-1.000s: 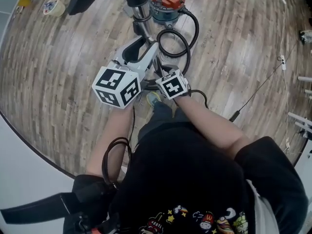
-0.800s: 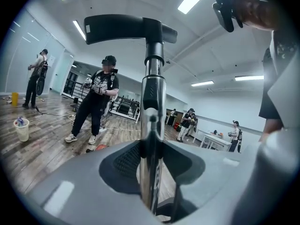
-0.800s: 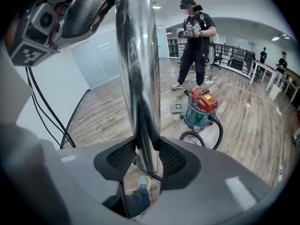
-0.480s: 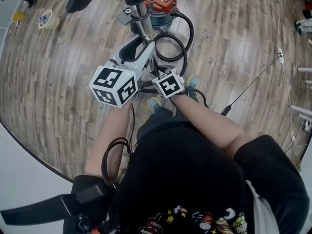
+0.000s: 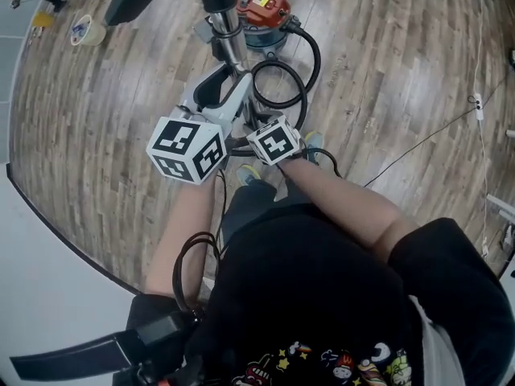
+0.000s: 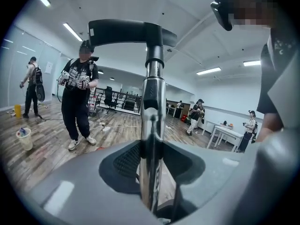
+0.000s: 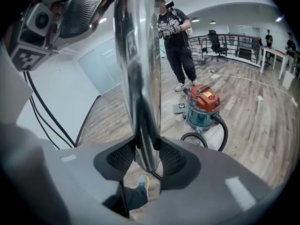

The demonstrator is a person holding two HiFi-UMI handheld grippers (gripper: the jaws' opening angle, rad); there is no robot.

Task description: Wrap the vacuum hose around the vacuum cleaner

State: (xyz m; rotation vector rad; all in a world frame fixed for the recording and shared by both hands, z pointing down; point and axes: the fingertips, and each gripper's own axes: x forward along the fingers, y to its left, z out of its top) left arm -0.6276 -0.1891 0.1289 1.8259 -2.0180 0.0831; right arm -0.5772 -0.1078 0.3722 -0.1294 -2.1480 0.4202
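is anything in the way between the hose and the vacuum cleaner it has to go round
Nothing visible. The hose loops on bare floor right beside the vacuum cleaner, one end plugged into it. Both the left gripper and right gripper are shut on the metal tube.

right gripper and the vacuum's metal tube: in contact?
Touching. The right gripper view shows the right gripper with both jaw pads pressed against the metal tube, with no gap on either side.

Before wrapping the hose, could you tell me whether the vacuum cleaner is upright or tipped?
Upright: the vacuum cleaner stands on its base, red top up.
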